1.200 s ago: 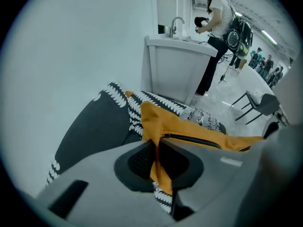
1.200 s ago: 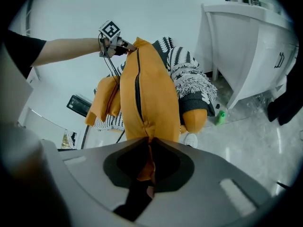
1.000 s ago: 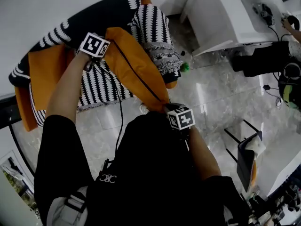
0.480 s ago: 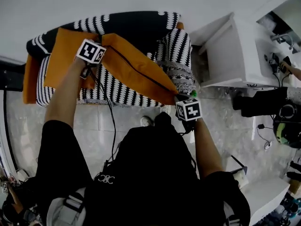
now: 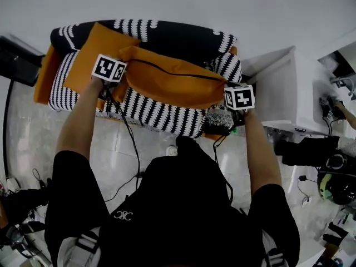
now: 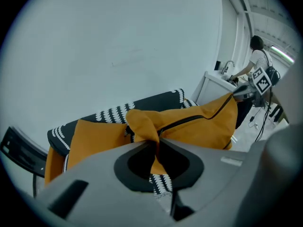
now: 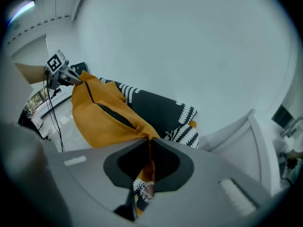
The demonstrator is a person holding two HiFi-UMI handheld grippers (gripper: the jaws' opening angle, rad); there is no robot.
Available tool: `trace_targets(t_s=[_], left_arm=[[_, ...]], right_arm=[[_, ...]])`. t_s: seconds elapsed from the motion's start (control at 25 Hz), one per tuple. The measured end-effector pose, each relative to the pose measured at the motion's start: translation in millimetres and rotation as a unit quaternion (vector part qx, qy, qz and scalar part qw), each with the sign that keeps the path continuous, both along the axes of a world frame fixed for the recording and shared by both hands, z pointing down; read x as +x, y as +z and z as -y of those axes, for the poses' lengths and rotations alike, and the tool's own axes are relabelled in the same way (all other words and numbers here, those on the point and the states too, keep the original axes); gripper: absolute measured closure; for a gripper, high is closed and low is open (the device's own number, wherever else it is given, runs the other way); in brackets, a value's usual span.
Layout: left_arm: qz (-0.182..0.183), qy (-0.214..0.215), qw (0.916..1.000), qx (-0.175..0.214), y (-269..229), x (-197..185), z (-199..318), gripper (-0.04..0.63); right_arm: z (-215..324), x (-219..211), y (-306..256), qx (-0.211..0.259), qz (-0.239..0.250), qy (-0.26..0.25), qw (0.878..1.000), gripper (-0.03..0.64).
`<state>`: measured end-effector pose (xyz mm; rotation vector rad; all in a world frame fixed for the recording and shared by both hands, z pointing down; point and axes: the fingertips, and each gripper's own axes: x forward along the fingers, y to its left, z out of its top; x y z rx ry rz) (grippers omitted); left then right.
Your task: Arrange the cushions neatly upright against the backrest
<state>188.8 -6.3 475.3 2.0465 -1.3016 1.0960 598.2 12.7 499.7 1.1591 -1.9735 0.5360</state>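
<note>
Head view: an orange cushion (image 5: 172,82) is held stretched over the striped sofa (image 5: 161,118), near its backrest (image 5: 167,35). One corner is clamped by the left gripper (image 6: 154,148), the opposite corner by the right gripper (image 7: 149,150).

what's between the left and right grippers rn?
The orange cushion with the black zipper spans the whole gap; left gripper and right gripper each pinch a corner of it. Clearest in the head view.
</note>
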Motion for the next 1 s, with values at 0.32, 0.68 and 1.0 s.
trace_targets(t_s=[0.32,0.68,1.0], left_arm=[[-0.004,-0.018,0.9995,-0.025,21.3,16.1,35.7,0.565],[0.015,-0.029,0.9975,-0.063,46.3,12.4,108.7,0.565],[0.012,-0.053,0.9949,-0.084,74.6,24.4,154.9,0.565]], right_arm=[[97.8,12.4,12.1,-0.01,0.005,-0.003,1.0,0.584],[181.6,5.8,41.9,-0.037,0.028,-0.004,0.999,0.584],[239.4,14.4,76.7,-0.066,0.015,-0.01,0.998,0.584]])
